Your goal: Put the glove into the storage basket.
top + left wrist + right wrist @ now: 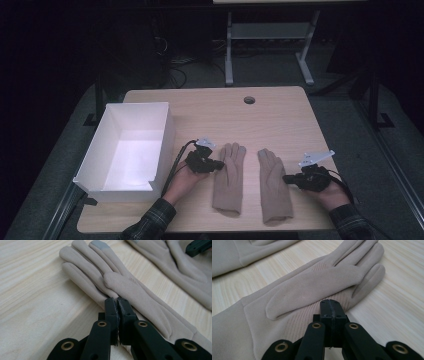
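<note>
Two beige gloves are lying flat, palm up, side by side on the near half of the tabletop (280, 107), fingers pointing to the far side. The left glove (228, 176) is resting just right of the white box (112, 122); the right glove (274, 184) is lying beside it with a strip of bare wood between them.

The left claw (220, 163) is sitting at the left edge of its glove, jaws clenched together. In the left gripper view the tips are meeting right at the outer edge of the glove (130, 290), near the base of the little finger, so it looks to be pinching a fold of fabric there — though how much cloth is actually caught between the pads is hard to tell. The right claw (286, 177) is likewise clenched at the right edge of its glove, and in the right gripper view its tips are pressing on the ribbed palm (294, 322) just below the thumb.

The step in hand seems to be taking hold of each glove at its outer edge. To do it well, each claw should be biting a real fold rather than a thin skin of the top layer; a slight lift would be testing that. The fabric is soft and stretchy, so it is likely to sag and slip from a shallow pinch — lifting slowly and keeping both hands level would be helping.
</note>
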